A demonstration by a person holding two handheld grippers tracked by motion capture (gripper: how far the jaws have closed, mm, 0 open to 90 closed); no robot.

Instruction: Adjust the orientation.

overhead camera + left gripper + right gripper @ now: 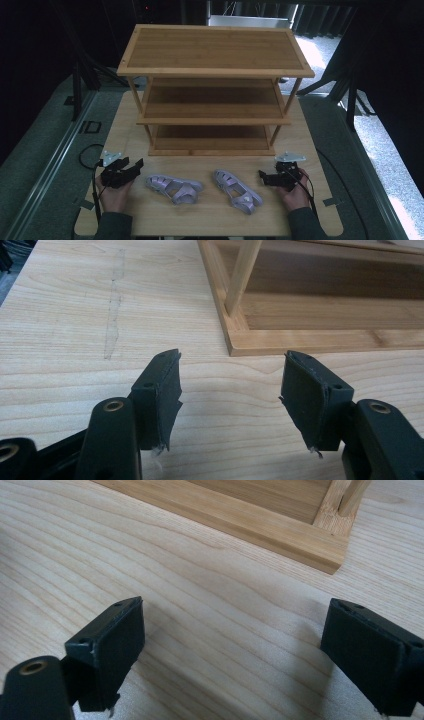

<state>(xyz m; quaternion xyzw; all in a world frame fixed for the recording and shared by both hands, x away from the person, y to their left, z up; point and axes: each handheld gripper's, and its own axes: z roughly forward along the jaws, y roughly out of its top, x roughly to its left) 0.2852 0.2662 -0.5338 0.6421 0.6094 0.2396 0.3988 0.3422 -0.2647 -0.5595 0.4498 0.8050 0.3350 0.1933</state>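
Two lilac sandals lie on the wooden table in front of a three-tier bamboo rack (212,70): the left sandal (174,186) and the right sandal (238,191). My left gripper (136,164) rests on the table to the left of the left sandal, held by a hand, jaws open and empty. My right gripper (262,175) sits to the right of the right sandal, jaws also open with nothing between them. In the left gripper view the left gripper (230,385) faces the rack's bottom corner (240,342). The right gripper (232,640) looks over bare tabletop toward the rack's base (280,525).
The table (125,125) has a strip of bare wood on either side of the rack. Black tripod legs (350,95) stand on the floor at the right and another stand (77,85) at the left. Cables trail from both grippers off the table.
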